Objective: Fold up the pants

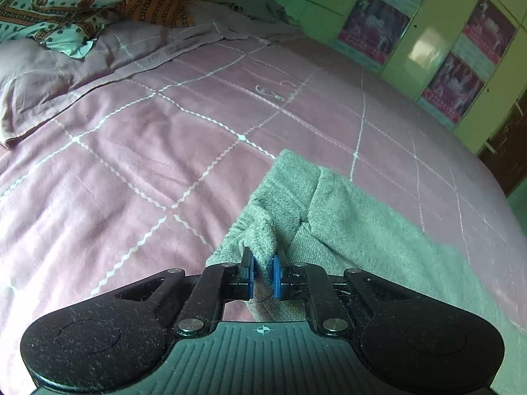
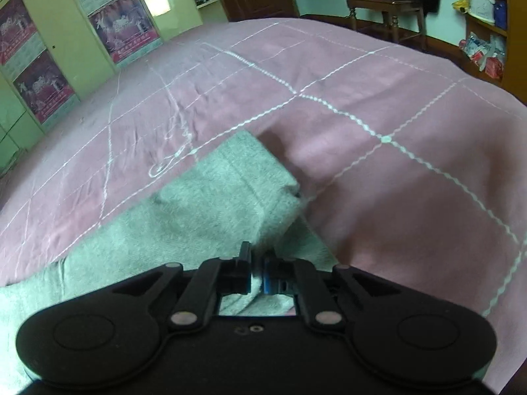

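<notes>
The grey pants [image 1: 346,217] lie on a pink bedspread with a white grid pattern [image 1: 131,164]. In the left wrist view my left gripper [image 1: 263,258] is shut on a raised fold of the grey cloth, which bunches up between its blue pads. Past the grip, the cloth's folded end reaches toward the middle of the bed. In the right wrist view the pants [image 2: 210,197] run from the lower left to a folded corner in the middle. My right gripper [image 2: 257,256] is shut on the near edge of that grey cloth, with a thin pinch of it between the pads.
A patterned teal and orange pillow [image 1: 56,3] and a pink pillow [image 1: 42,79] lie at the head of the bed. Yellow-green wardrobe doors with posters [image 1: 461,49] stand beyond the far side. A wooden stool [image 2: 385,10] and shelves [image 2: 487,26] stand past the bed's foot.
</notes>
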`<state>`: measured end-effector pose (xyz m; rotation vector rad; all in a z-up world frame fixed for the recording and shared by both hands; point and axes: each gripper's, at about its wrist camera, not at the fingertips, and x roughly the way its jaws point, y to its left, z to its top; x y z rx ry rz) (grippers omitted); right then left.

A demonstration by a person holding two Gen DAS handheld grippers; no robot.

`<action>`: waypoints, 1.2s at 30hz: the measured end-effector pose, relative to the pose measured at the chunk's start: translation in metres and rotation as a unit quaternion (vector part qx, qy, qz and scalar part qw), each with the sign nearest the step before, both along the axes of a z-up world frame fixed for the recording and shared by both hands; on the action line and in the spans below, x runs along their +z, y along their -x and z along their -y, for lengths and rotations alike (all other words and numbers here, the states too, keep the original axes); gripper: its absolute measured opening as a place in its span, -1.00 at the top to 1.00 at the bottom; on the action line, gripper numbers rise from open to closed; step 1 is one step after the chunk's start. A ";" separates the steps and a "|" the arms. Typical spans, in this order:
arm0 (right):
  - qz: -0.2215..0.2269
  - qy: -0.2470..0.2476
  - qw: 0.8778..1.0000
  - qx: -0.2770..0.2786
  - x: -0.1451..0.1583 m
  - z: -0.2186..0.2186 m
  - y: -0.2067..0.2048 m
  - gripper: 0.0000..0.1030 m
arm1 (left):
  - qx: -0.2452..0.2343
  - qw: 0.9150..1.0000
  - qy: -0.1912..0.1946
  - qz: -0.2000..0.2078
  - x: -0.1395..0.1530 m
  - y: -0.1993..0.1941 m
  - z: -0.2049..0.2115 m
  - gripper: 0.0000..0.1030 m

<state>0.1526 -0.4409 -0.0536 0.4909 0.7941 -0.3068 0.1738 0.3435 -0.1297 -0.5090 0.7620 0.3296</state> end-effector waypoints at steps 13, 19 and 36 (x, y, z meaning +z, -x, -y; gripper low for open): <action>-0.024 0.002 1.000 0.019 0.000 -0.001 -0.006 0.76 | -0.025 0.999 0.027 0.001 -0.002 0.000 -0.013 0.79; -0.024 0.005 1.000 0.020 0.000 -0.001 -0.011 0.72 | -0.046 0.998 0.053 -0.001 -0.004 -0.002 -0.026 0.78; -0.022 0.007 1.000 -0.007 0.001 0.011 0.011 0.86 | -0.018 0.999 0.029 0.020 -0.006 0.004 -0.017 0.77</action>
